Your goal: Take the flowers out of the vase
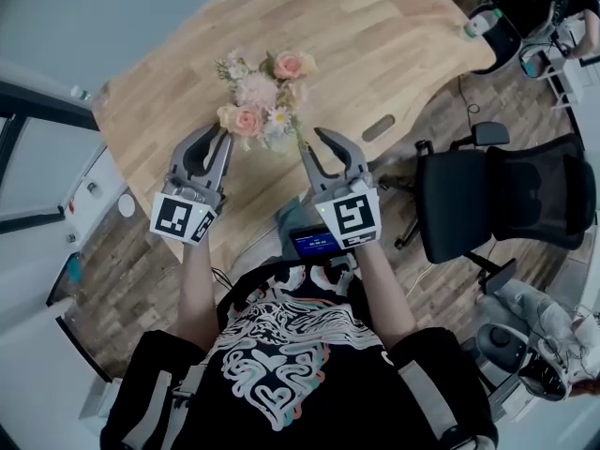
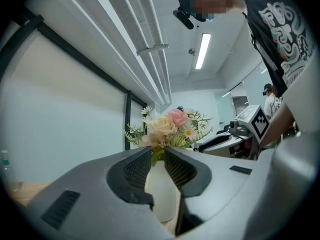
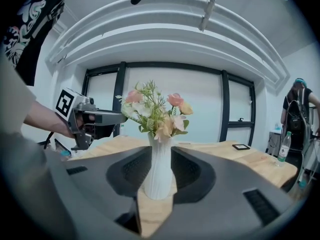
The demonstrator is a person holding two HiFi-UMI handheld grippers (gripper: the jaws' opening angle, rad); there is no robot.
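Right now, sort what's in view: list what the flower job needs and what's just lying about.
Job: flowers, vase, left gripper, right gripper.
Lying about: table, chair, bottle.

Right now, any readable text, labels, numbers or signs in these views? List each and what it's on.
Nothing reads as words or numbers.
Left gripper cube: black-and-white square marker, no letters.
Right gripper cube: same kind of marker.
Blue screen at the person's chest: too small to read.
Shirt print: swirls, no words made out.
Bottle label: too small.
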